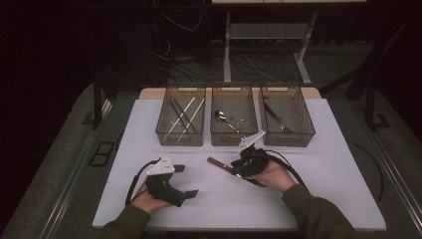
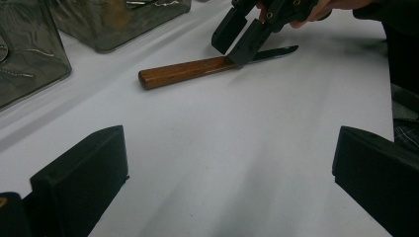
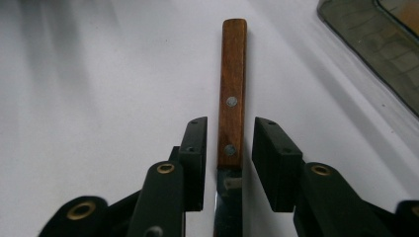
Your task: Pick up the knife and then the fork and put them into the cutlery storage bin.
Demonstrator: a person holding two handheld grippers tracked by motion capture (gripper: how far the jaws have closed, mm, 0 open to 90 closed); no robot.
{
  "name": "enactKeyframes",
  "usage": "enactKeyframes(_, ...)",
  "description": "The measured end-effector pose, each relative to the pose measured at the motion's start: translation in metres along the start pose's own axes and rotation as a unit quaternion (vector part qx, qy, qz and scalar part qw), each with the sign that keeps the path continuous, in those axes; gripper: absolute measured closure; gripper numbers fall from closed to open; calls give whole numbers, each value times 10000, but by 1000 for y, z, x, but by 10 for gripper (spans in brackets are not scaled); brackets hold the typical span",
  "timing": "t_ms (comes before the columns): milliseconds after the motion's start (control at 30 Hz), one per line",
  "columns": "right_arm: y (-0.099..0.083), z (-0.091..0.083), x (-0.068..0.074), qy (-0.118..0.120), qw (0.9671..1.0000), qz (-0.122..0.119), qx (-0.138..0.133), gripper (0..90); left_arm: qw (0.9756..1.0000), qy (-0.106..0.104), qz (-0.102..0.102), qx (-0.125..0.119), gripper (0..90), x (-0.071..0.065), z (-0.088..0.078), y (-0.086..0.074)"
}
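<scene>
A knife (image 1: 218, 163) with a brown wooden handle (image 3: 232, 79) and a dark blade lies flat on the white table (image 1: 328, 169), a little in front of the middle bin. My right gripper (image 1: 238, 168) is lowered over it where the handle meets the blade. Its jaws straddle the knife (image 2: 183, 71) with a narrow gap on each side, so the right gripper (image 3: 230, 136) is open and its pads do not press the handle. My left gripper (image 1: 186, 180) rests to the left on the table, and the left gripper (image 2: 227, 163) is wide open with nothing between its jaws.
Three clear bins stand in a row at the back of the table. The left bin (image 1: 179, 138) holds chopsticks, the middle bin (image 1: 234, 139) a spoon, and the right bin (image 1: 288, 139) a dark utensil. Cables and table legs lie beyond on the dark floor.
</scene>
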State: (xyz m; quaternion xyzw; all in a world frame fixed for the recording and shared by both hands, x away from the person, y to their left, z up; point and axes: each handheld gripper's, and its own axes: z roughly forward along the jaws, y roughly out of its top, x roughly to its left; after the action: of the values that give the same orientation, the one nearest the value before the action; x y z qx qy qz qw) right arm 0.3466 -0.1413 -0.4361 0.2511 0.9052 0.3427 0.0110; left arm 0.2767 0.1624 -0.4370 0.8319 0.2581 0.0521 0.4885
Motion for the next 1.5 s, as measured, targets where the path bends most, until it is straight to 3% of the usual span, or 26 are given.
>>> enactKeyframes(200, 2, 6, 2, -161, 9990, -330, 274, 757, 10000, -1, -26, -29, 0, -1, 1, 0)
enactKeyframes(367, 10, 8, 5, -289, 9966, -488, 591, 758, 10000, 2, -32, -16, 0, 0, 1, 0)
enactKeyframes(567, 27, 13, 7, -335, 9898, -614, 1244, 756, 10000, 3, -28, -21, 0, 0, 1, 0)
enactKeyframes(700, 37, 16, 5, -245, 9855, -555, 1587, 733, 10000, 1, -24, -11, 0, 0, 1, 0)
enactKeyframes(833, 48, 21, 5, -208, 9779, -502, 2020, 737, 10000, 3, -25, -17, 0, 0, 0, 0)
enactKeyframes(1000, 55, 25, 6, -258, 9710, -601, 2299, 764, 10000, -1, -17, -23, 0, 0, 0, 0)
enactKeyframes(1233, 53, 23, 6, -243, 9721, -652, 2238, 769, 10000, 0, -18, -38, 0, 0, 0, 0)
enactKeyframes(1367, 50, 18, 4, -212, 9755, -588, 2108, 770, 10000, 0, -34, -35, 0, 0, 0, 0)
enactKeyframes(1500, 47, 7, -1, -157, 9818, -398, 1851, 770, 10000, 3, -35, -28, 0, -1, 1, 0)
